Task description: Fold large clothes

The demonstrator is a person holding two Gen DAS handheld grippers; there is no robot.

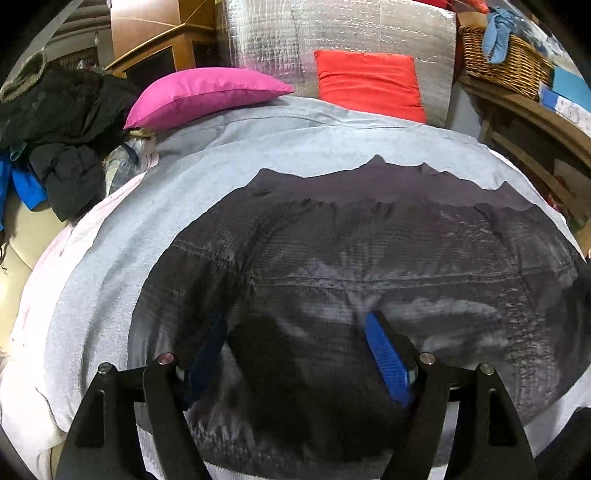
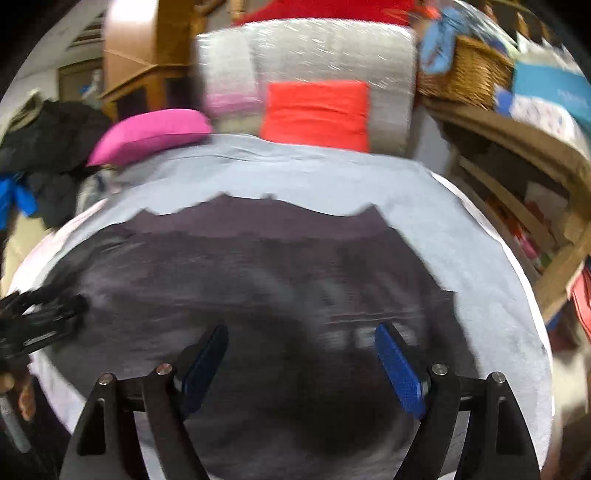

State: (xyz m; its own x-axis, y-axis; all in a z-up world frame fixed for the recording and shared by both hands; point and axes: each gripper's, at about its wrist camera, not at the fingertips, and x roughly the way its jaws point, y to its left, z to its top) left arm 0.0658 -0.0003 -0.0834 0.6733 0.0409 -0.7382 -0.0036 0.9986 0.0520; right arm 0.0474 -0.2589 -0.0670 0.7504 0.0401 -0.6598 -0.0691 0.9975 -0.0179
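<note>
My left gripper [image 1: 295, 354] tilts steeply down over the dark grey garment [image 1: 369, 266], its jaws spread wide with nothing clamped between them; only the cloth lies beneath the blue pads [image 1: 388, 362]. The left-hand pad sits in shadow and looks blurred, so I cannot tell whether its tip brushes the fabric.

My right gripper [image 2: 301, 362] also angles downward over the same garment [image 2: 258, 280], jaws wide apart and empty, the pads [image 2: 399, 373] clear of the cloth as far as the smeared picture lets me judge. At the left edge of that view I see my other gripper [image 2: 40, 325] as a black shape low over the garment's left side.

The garment lies spread flat on a pale blue sheet [image 1: 184, 192] covering the bed, filling the near half, its far edge wavy and short of the bed's far end. At that far end a pink pillow [image 1: 207, 92] rests toward the left corner and a red cushion [image 1: 369, 81] leans upright against a silver quilted roll [image 1: 332, 29]. A wicker basket [image 1: 506, 62] stands on a wooden shelf beyond the right edge.
</note>
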